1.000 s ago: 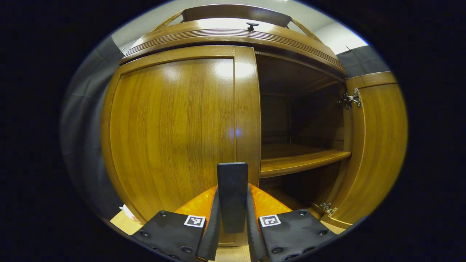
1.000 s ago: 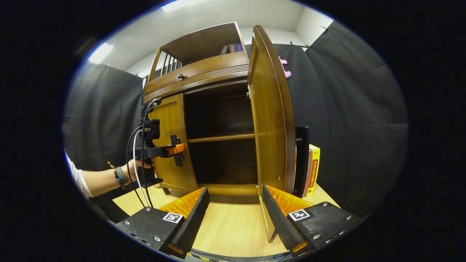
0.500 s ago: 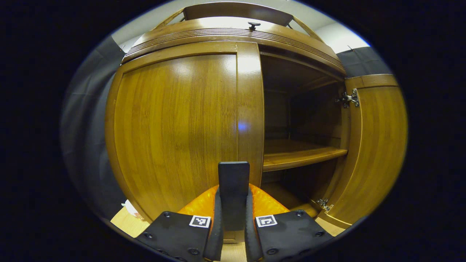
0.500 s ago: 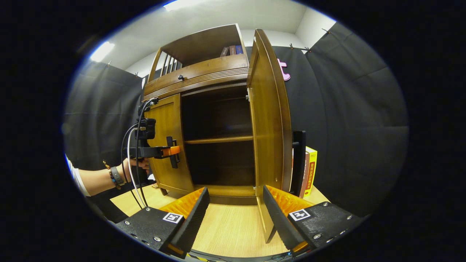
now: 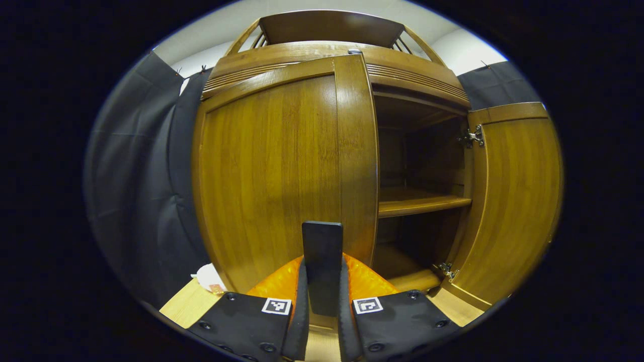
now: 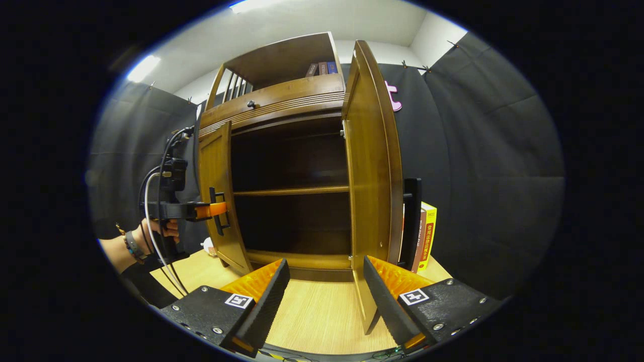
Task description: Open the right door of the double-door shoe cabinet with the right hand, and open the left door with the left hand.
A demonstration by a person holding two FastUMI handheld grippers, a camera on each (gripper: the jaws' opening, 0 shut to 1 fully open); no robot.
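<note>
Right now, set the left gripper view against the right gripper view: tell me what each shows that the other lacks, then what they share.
Left gripper view alone: the left gripper up close, its fingers shut on the left door's black handle, and the right door's hinges.

Right gripper view alone: the right gripper open and holding nothing, a hand holding the left gripper, the books beside the cabinet, and more books on the top shelf.

Both: the left door partly open, the right door swung wide, the inner shelf and the wooden tabletop.
</note>
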